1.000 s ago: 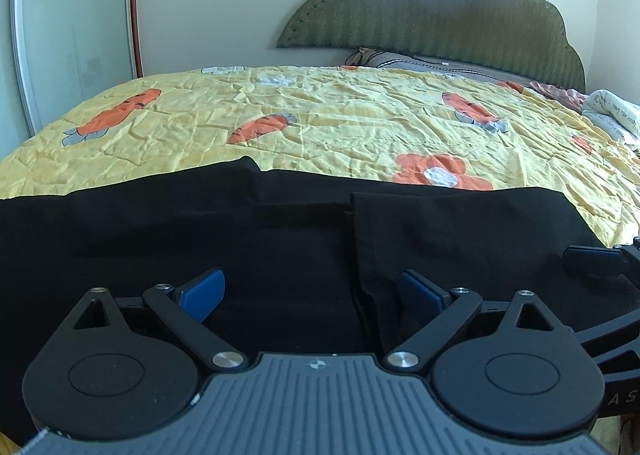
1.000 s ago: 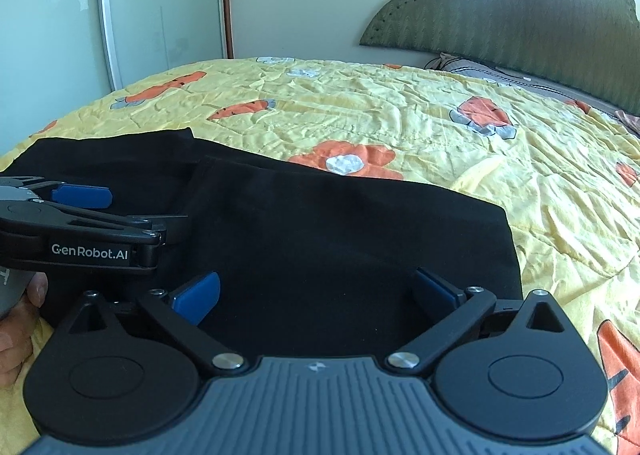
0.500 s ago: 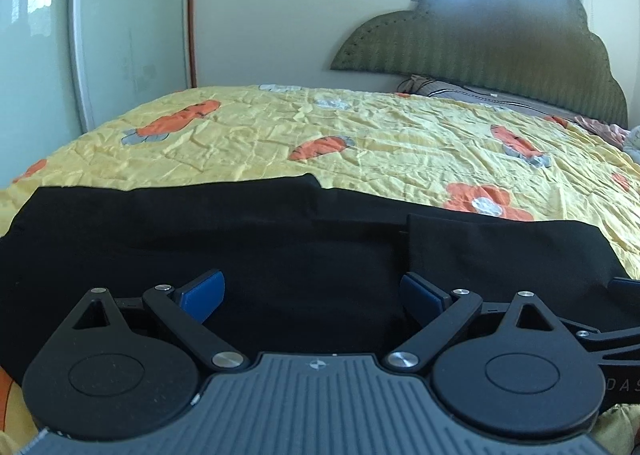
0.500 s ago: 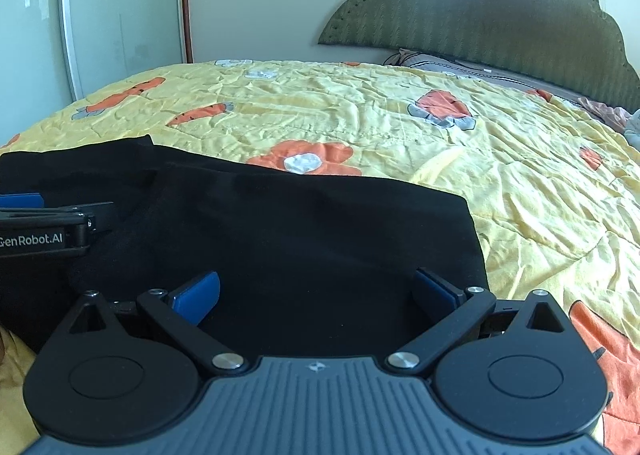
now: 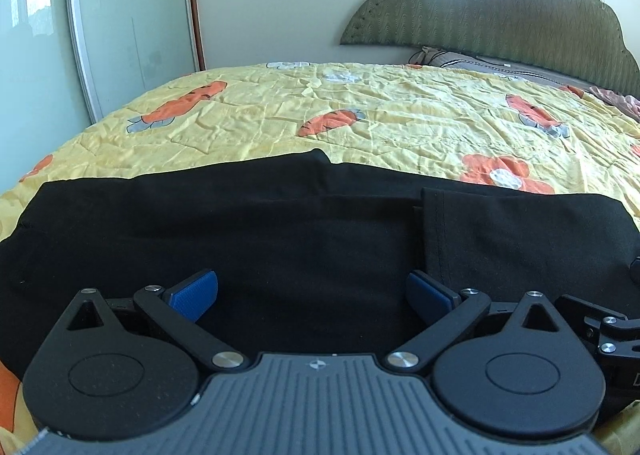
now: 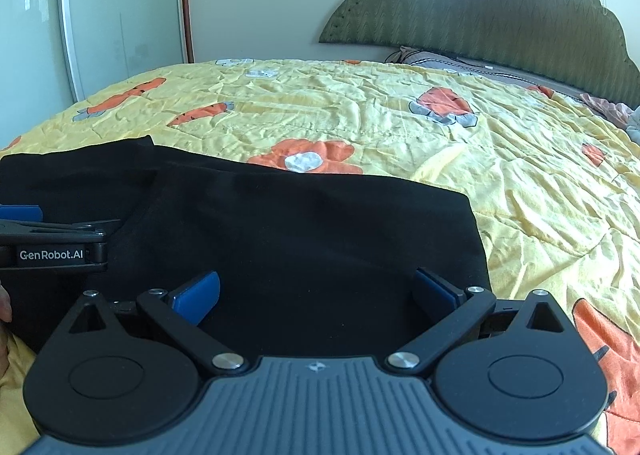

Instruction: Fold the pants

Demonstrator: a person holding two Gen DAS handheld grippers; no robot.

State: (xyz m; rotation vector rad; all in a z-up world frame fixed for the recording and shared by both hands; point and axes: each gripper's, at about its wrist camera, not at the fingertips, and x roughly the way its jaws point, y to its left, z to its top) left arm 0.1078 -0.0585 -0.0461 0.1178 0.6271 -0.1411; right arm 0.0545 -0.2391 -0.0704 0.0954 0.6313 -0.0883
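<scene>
Black pants (image 5: 280, 231) lie flat along the bed's (image 5: 380, 115) near edge. Left tool (image 5: 312, 295) and right tool (image 6: 316, 295) both spread wide, gripping nothing.

The left gripper (image 5: 312, 295) hangs over black pants (image 5: 280, 239) with its blue-padded fingers (image 5: 194, 295) spread wide and nothing between them. The pants lie flat across a yellow carrot-print bedspread (image 5: 380, 115), a folded layer (image 5: 520, 231) overlapping on the right. A green scalloped headboard (image 5: 500, 11) stands against the far wall.
</scene>
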